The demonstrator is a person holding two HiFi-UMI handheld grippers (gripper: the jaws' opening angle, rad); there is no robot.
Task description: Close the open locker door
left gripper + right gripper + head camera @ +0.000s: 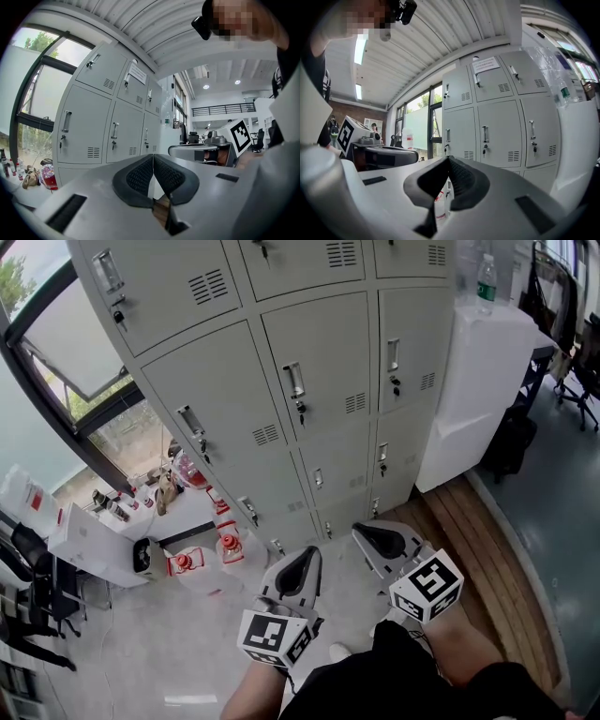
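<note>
A grey bank of lockers (202, 381) fills the far side of the scene, leaning across the head view from upper left to lower right. Each door (319, 367) that shows has a metal handle (294, 381), a key hanging below it and a small block of vent slots, and every door in view lies flush with its neighbours, shut. Near the bottom of the head view the person holds both tools low and close to the body, well apart from the lockers and pointing towards them. The left gripper (302, 561) sits just left of the right gripper (373, 536), each with its marker cube towards the person. In the left gripper view the two black pads (136, 177) meet at their tips, so the jaws are closed with nothing between them. In the right gripper view the pads (461, 180) also meet at the tips, closed and empty. To the right of the lockers stands a white cabinet (483, 381) with a clear bottle (486, 282) on top. To the left is a large window (56, 324), and on the pale floor below it are a white box (94, 540) and some clear jugs with red caps (230, 545). A strip of wooden flooring (487, 531) runs along the right side.
</note>
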